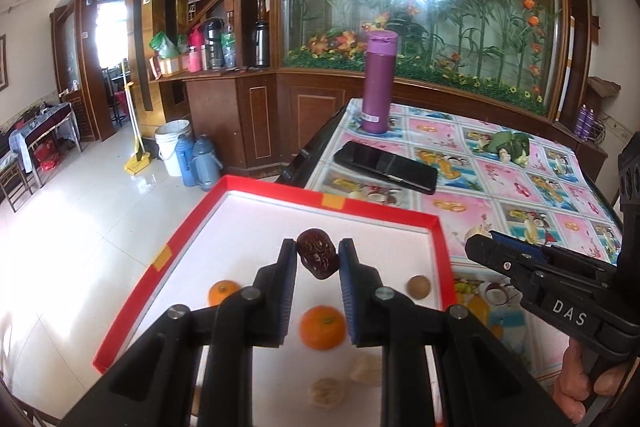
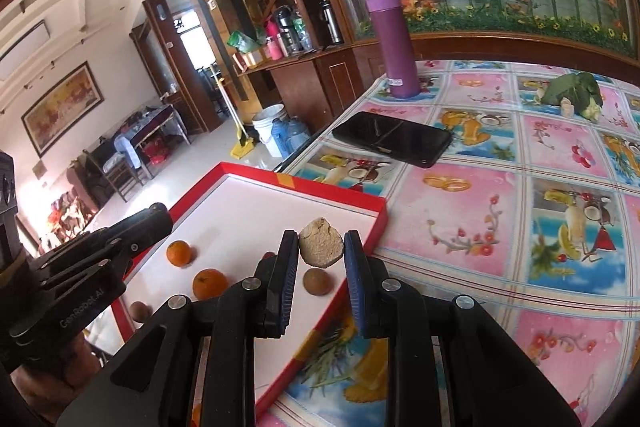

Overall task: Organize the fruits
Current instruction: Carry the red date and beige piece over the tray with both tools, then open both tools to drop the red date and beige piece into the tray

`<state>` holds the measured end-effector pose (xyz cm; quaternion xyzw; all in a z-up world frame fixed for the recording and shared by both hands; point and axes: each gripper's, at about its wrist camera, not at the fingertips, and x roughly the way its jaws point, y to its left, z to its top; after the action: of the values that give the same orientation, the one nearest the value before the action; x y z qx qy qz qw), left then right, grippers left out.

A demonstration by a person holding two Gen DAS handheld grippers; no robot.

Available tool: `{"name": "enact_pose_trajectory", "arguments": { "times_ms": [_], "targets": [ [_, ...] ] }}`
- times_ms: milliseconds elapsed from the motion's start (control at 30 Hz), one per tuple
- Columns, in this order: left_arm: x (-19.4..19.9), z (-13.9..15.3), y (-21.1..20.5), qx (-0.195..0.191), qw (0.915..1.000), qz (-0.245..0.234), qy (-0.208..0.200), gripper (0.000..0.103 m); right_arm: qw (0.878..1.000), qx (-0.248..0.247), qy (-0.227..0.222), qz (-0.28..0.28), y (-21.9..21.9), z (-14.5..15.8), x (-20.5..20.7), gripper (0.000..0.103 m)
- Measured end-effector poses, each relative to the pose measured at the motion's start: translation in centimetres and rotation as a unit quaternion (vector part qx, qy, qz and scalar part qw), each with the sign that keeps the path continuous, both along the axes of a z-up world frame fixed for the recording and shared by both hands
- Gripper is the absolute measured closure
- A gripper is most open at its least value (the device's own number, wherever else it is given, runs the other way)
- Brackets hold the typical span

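My left gripper point(image 1: 317, 247) is shut on a dark red wrinkled fruit point(image 1: 318, 257), held above a white tray with a red rim point(image 1: 438, 227). In the tray lie two oranges point(image 1: 322, 327) point(image 1: 224, 292), a brown round fruit point(image 1: 419, 285) and two pale wrinkled pieces point(image 1: 326, 391). My right gripper point(image 2: 320, 239) is shut on a pale beige lumpy piece point(image 2: 321, 245) over the tray's right rim point(image 2: 378, 213). Below it sit a brown fruit point(image 2: 317, 281) and the oranges point(image 2: 210, 283). Each gripper shows in the other's view: the right point(image 1: 476, 241), the left point(image 2: 162, 213).
The tray overhangs the left edge of a table covered by a pink and blue fruit-print cloth point(image 2: 500, 227). Behind the tray lie a black phone point(image 2: 394, 138), a purple flask point(image 2: 394, 43) and a green leafy vegetable point(image 2: 574, 91). Tiled floor point(image 1: 80, 247) drops off to the left.
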<state>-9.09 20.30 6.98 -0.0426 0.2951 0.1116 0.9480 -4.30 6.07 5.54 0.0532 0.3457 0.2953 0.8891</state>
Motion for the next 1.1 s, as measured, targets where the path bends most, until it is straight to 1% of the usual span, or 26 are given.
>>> {"name": "enact_pose_trajectory", "arguments": {
  "times_ms": [167, 300, 467, 533, 567, 633, 733, 833, 967, 1033, 1100],
  "targets": [
    [-0.7, -1.3, 2.5, -0.009, 0.9997, 0.018, 0.011, 0.080, 0.999, -0.023, 0.001, 0.029, 3.0, -0.6, -0.7, 0.081],
    [-1.0, -2.6, 4.2, -0.015, 0.9991, 0.031, 0.024, 0.080, 0.998, -0.037, 0.003, 0.041, 4.7, -1.1, -0.4, 0.081],
    [-0.6, -3.3, 6.4, -0.020, 0.9981, 0.045, 0.038, 0.080, 0.996, -0.069, 0.008, 0.048, 6.7, -1.1, 1.7, 0.081],
    [-0.1, -3.4, 7.0, -0.021, 0.9976, 0.047, 0.046, 0.080, 0.995, -0.090, 0.009, 0.049, 7.7, -1.3, 2.4, 0.081],
    [0.2, -3.3, 7.3, -0.022, 0.9975, 0.045, 0.050, 0.080, 0.994, -0.101, 0.010, 0.050, 8.3, -1.4, 2.8, 0.081],
    [1.4, -3.0, 7.3, -0.007, 0.9974, 0.038, 0.061, 0.080, 0.992, -0.114, 0.016, 0.055, 9.2, -1.6, 3.6, 0.081],
    [3.9, -2.6, 7.5, 0.005, 0.9960, 0.024, 0.086, 0.080, 0.989, -0.134, 0.028, 0.050, 10.1, -2.3, 4.7, 0.081],
    [6.3, -2.7, 7.3, 0.027, 0.9929, 0.009, 0.115, 0.080, 0.989, -0.137, 0.043, 0.044, 10.2, -2.8, 5.5, 0.081],
    [8.3, -3.9, 7.7, 0.025, 0.9873, -0.005, 0.157, 0.080, 0.987, -0.144, 0.058, 0.031, 9.9, -3.6, 6.3, 0.081],
    [8.5, -4.4, 7.6, 0.028, 0.9855, -0.010, 0.167, 0.080, 0.987, -0.146, 0.066, 0.028, 9.7, -4.0, 6.6, 0.081],
    [8.7, -4.7, 7.6, 0.021, 0.9840, -0.015, 0.176, 0.079, 0.986, -0.147, 0.073, 0.026, 9.5, -4.3, 6.8, 0.081]
  ]
}}
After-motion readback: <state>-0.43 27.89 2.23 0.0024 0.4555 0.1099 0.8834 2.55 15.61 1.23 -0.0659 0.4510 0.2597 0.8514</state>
